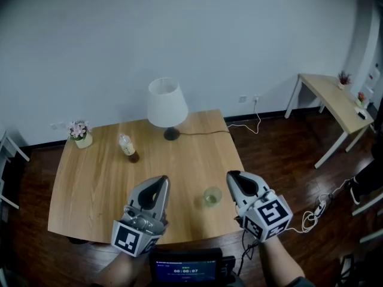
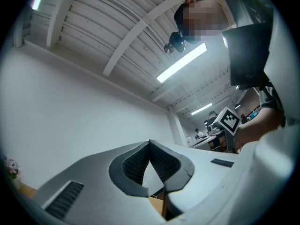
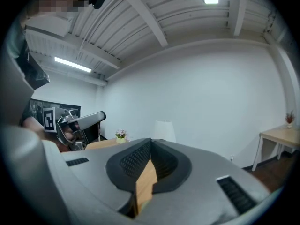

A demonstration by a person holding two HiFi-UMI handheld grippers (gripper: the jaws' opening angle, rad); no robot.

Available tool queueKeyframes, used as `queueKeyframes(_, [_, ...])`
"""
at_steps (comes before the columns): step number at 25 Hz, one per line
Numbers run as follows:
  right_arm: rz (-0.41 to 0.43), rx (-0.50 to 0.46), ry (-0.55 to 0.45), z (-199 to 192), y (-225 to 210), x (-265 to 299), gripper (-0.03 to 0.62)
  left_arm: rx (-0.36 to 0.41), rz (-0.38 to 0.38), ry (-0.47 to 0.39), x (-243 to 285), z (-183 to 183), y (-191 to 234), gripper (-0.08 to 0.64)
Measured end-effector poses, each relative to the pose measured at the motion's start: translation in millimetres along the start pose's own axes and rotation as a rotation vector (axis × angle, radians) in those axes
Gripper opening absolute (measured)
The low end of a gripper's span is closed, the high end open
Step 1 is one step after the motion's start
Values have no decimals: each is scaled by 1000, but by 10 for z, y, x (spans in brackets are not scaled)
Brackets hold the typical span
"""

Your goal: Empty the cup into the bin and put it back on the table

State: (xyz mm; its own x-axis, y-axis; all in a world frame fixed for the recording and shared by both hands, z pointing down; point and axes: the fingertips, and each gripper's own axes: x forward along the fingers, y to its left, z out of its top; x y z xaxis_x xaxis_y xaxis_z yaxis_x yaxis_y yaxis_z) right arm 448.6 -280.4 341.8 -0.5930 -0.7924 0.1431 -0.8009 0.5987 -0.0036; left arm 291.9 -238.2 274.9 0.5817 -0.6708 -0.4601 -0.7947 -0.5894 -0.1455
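A small clear cup (image 1: 212, 196) with something pale green inside stands on the wooden table (image 1: 90, 190), near its front right edge. My right gripper (image 1: 232, 177) hovers just right of the cup, tilted up and not touching it. Its jaws are shut with nothing between them. My left gripper (image 1: 161, 181) is held over the table's front, left of the cup. Its jaws are also shut and empty. Both gripper views point up at the wall and ceiling, so the cup is hidden in them. In the right gripper view the left gripper (image 3: 79, 122) shows at the left. No bin is in view.
On the table stand a white lamp (image 1: 167, 105) at the back, a small bottle (image 1: 127, 146) and a flower pot (image 1: 80, 134) at the back left. The lamp's cord (image 1: 245, 127) runs to the wall. A light side table (image 1: 335, 103) stands at the right, and a power strip (image 1: 320, 207) lies on the floor.
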Motion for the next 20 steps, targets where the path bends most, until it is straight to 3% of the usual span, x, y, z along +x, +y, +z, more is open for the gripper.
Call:
queueKeyframes(3, [19,21,50,-179,-11,136,0,-21,2,26,26,-160,60,0])
queueKeyframes(6, [27,32,111,-380,-38,258,2,-92,-5,86,29,-393,87,0])
queueKeyframes(8, [33,39,157,-530,-56,317,104,-118,-5,129,32,-545,96,0])
queueKeyframes(12, [43,48,229,-858,-88,428,114,-116,21,193,-7,-822,140,0])
queueKeyframes(15, [71,68,294,-1180,-95,508,225,-111,41,220,-36,-1016,174,0])
queueKeyframes(20, [92,92,402,-1738,-91,606,329,-111,3,278,-101,-1402,101,2])
